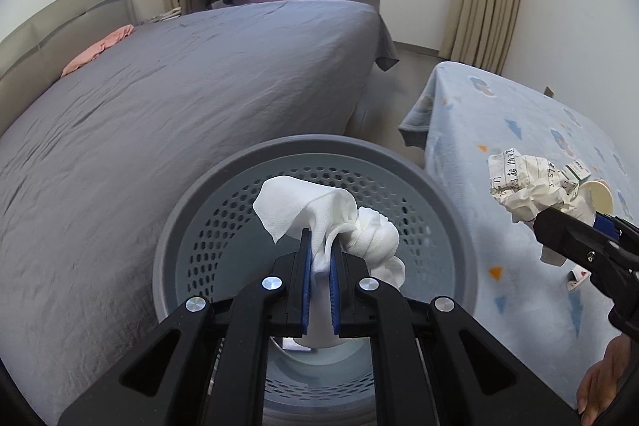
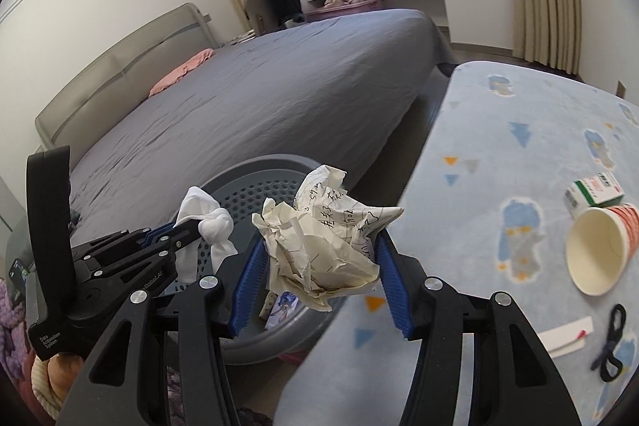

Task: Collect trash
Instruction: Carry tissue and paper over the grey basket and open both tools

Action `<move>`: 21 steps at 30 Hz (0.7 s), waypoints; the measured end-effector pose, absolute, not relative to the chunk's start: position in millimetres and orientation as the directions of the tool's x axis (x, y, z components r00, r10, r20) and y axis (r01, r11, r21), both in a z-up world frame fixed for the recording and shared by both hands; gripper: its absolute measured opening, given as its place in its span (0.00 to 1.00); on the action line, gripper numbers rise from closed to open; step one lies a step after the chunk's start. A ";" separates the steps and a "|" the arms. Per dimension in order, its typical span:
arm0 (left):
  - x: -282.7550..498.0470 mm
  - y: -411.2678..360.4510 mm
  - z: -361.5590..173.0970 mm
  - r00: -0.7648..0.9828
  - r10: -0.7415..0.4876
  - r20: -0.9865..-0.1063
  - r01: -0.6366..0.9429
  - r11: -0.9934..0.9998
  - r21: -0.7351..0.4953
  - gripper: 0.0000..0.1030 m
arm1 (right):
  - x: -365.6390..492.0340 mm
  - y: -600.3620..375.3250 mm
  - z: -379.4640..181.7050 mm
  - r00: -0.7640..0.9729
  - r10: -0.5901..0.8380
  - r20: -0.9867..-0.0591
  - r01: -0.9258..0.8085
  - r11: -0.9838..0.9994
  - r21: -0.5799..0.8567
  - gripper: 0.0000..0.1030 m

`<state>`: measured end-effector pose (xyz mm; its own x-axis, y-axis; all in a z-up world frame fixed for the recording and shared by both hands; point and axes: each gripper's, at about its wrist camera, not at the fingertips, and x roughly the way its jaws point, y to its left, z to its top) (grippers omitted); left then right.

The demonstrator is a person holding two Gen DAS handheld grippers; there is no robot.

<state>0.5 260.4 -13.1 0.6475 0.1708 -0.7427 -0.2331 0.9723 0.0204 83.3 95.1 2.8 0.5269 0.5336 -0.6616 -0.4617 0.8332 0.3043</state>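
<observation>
Holding a white tissue (image 1: 319,214) in my left gripper (image 1: 319,266), pads clamped tight on it, right over the mouth of the bin (image 1: 455,226). My right gripper (image 2: 319,262) is clamped on a crumpled paper ball (image 2: 331,242) w/ handwriting on it, jaws about half apart around the wad, hanging over the bin's near rim beside the table edge.

Bin is grey, round, w/ a perforated wall; it stands on the floor btwn the bed (image 1: 179,98) and the table (image 2: 499,130). Inside, at the bottom, I can see a small printed wrapper (image 2: 281,306) and something pale under the tissue; can't tell what that is.

On the table's blue patterned cloth: a paper cup (image 2: 599,250) lying on its side, mouth toward me, nothing visible in it. A small green-and-white box (image 2: 595,190) touches it behind. Nearer me, a white slip (image 2: 563,338) and a black hair tie (image 2: 611,342).
</observation>
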 end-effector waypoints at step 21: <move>0.0 277.9 -25.0 0.615 0.215 -0.759 -0.287 0.957 0.038 0.09 | 104.2 153.7 -22.2 0.420 0.569 -0.707 -0.556 0.777 0.295 0.52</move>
